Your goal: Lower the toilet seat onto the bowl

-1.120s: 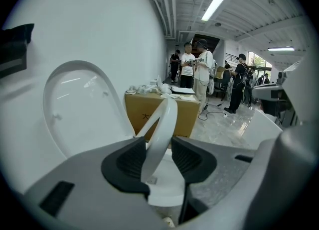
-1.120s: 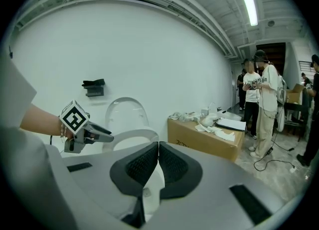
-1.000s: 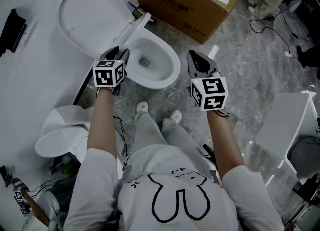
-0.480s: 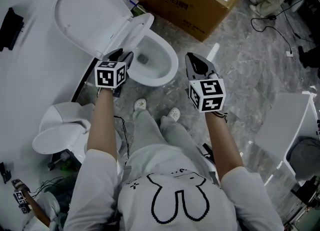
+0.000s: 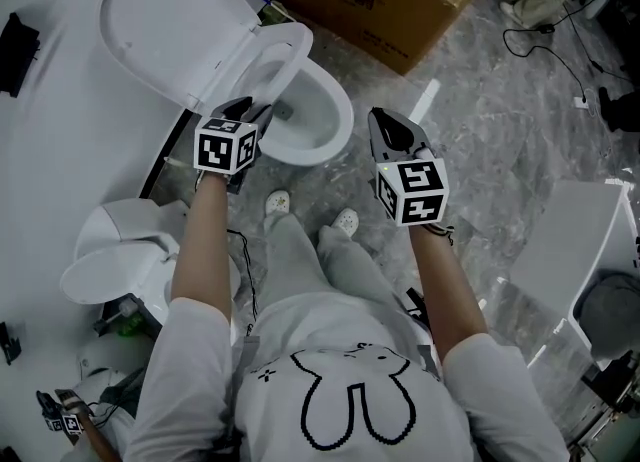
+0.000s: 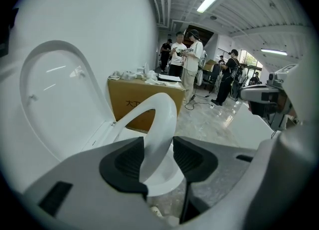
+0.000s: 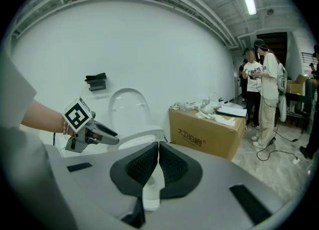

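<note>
The white toilet stands against the wall with its lid [image 5: 165, 25] upright. The toilet seat [image 5: 290, 50] is tilted partway between the lid and the bowl [image 5: 325, 115]. My left gripper [image 5: 255, 110] holds the seat's front rim. In the left gripper view the seat [image 6: 159, 119] runs between the two pads [image 6: 127, 162], which touch it on both sides. My right gripper [image 5: 380, 120] hovers to the right of the bowl, shut with nothing in it. In the right gripper view its jaws [image 7: 158, 162] meet, with the seat [image 7: 142, 137] and left gripper [image 7: 107, 137] beyond.
A cardboard box [image 5: 370, 0] with papers on top stands right behind the toilet. Another white toilet [image 5: 120, 250] lies at my left. A white panel [image 5: 575, 240] and cables [image 5: 560, 40] are at the right. Several people [image 6: 187, 57] stand further back. My feet [image 5: 278, 202] are before the bowl.
The seat has tipped forward, away from the lid, with the left gripper on its rim. The right gripper has stayed beside the bowl.
</note>
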### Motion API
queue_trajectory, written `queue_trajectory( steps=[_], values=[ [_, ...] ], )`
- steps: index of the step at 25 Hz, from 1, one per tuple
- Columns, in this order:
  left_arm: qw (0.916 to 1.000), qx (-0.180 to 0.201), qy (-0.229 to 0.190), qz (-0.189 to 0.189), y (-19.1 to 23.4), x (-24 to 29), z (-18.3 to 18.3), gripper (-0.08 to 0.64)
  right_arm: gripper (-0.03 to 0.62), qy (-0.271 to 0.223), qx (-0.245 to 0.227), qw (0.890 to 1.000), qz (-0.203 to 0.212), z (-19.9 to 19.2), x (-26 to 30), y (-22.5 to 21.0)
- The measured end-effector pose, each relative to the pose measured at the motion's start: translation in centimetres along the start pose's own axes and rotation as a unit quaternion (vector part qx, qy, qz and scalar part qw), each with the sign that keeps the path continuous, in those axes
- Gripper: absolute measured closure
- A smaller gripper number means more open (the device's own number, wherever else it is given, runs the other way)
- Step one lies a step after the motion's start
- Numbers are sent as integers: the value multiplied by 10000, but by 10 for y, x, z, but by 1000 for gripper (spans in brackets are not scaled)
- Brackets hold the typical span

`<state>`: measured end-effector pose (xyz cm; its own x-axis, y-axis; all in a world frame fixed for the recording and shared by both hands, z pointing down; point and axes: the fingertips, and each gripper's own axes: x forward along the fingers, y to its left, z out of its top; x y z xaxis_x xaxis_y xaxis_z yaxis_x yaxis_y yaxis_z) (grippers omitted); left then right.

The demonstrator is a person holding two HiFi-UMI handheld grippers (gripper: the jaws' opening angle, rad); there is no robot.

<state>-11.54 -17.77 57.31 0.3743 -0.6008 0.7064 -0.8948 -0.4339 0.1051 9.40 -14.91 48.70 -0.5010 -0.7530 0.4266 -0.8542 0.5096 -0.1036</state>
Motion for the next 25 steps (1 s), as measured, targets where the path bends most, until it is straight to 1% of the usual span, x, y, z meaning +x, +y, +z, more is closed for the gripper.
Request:
queue_trajectory(
  steps=[5,13,18,25],
  values=[
    [10000,-21,38,-77,-13,9,-9,374,561,62,53,10000,14,-11,0,-2],
    [9992,-30,296,-254,-30,26,-30,374,561,209,234,9995,-17,-37,-6,-5],
    [9981,-23,479,-390,-40,38,-40,374,561,299,329,9990,-100,-50,-7,-14],
    [9949,109,730,-686,-53,54,-60,374,561,391,363,9984,-199,-68,1,-19]
  ],
)
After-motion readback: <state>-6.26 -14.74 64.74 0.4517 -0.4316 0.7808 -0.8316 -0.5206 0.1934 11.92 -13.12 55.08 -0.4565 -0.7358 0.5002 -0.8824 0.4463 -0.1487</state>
